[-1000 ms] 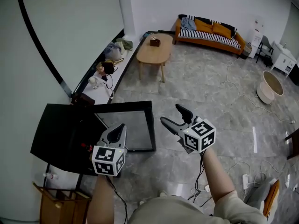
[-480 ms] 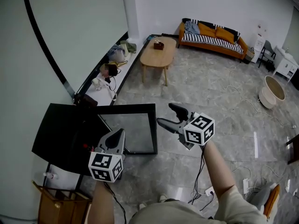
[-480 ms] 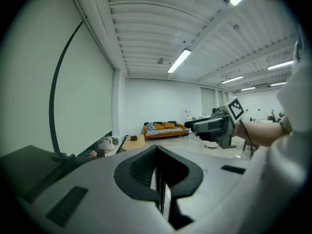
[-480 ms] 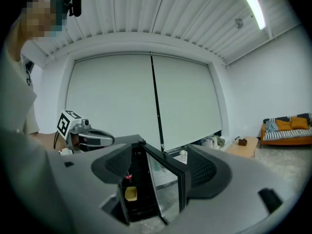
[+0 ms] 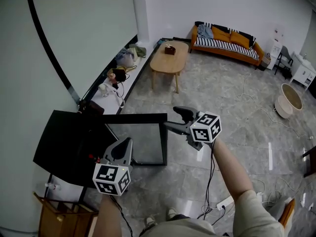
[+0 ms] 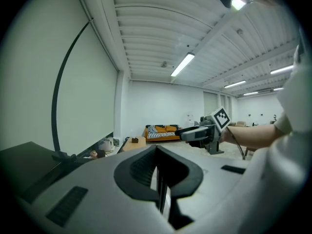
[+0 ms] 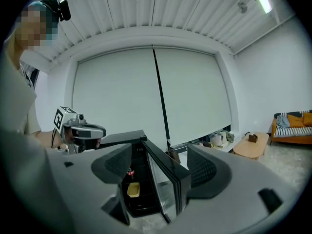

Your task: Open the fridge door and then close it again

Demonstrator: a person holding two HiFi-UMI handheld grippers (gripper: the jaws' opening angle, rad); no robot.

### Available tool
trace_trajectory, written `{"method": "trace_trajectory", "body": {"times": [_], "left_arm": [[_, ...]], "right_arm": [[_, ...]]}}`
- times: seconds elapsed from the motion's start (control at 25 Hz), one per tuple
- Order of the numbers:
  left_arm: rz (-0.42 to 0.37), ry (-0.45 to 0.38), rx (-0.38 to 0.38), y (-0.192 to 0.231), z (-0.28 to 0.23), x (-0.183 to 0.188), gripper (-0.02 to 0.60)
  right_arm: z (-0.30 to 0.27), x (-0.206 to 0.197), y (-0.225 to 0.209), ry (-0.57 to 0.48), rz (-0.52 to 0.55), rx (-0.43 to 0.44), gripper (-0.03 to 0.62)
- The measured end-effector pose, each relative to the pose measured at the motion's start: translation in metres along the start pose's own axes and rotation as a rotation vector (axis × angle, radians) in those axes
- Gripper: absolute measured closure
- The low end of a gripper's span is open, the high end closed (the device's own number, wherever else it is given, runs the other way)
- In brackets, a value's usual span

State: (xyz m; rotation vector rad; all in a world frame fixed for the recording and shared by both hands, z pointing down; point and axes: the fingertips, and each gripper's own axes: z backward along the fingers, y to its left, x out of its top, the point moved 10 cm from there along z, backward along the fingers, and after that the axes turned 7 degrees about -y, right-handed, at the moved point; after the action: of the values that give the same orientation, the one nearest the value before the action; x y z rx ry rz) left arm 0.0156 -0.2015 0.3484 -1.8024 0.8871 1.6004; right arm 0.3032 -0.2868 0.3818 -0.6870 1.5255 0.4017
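Observation:
The black fridge (image 5: 64,147) stands low at the left with its glass door (image 5: 140,139) swung wide open. In the right gripper view a yellow item (image 7: 133,189) and a red can (image 7: 130,172) show inside. My right gripper (image 5: 170,117) is open, with nothing gripped. It sits at the door's free edge (image 7: 178,184), which shows between and just beyond the jaws (image 7: 161,172). Whether it touches the door I cannot tell. My left gripper (image 5: 126,142) is shut and empty, hovering over the fridge's front beside the door's hinge side; its jaws (image 6: 158,179) point into the room.
A wooden coffee table (image 5: 169,58) and an orange sofa (image 5: 224,38) stand farther back. A cluttered low ledge (image 5: 118,73) runs along the left wall. A wooden crate (image 5: 61,216) sits beside the fridge, a white tub (image 5: 289,100) at right, cables across the floor.
My right gripper has swung left toward the open door's free edge. The left gripper has stayed about where it was, and the door stands as wide as before.

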Motion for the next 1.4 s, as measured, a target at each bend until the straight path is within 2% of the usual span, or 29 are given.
{"method": "trace_trajectory", "body": {"times": [0.28, 0.56, 0.72, 1.04, 1.24, 1.4], "left_arm": [[0.057, -0.002, -0.024, 0.005, -0.006, -0.011, 0.575], [0.083, -0.002, -0.016, 0.016, -0.021, -0.029, 0.575], [0.109, -0.005, 0.016, 0.023, -0.022, -0.037, 0.575], [0.210, -0.021, 0.052, 0.050, -0.012, -0.052, 0.575], [0.211, -0.023, 0.054, 0.057, -0.005, -0.055, 0.575], [0.208, -0.014, 0.044, 0.053, -0.004, -0.056, 0.575]], "right_arm": [[-0.032, -0.019, -0.028, 0.097, 0.042, 0.023, 0.287], [-0.067, -0.042, -0.043, 0.204, 0.085, 0.079, 0.287], [-0.074, -0.053, -0.048, 0.205, 0.026, 0.082, 0.287], [-0.085, -0.070, -0.057, 0.192, -0.100, 0.074, 0.289], [-0.088, -0.074, -0.055, 0.224, -0.019, 0.044, 0.301], [-0.085, -0.073, -0.053, 0.231, -0.009, 0.052, 0.329]]}}
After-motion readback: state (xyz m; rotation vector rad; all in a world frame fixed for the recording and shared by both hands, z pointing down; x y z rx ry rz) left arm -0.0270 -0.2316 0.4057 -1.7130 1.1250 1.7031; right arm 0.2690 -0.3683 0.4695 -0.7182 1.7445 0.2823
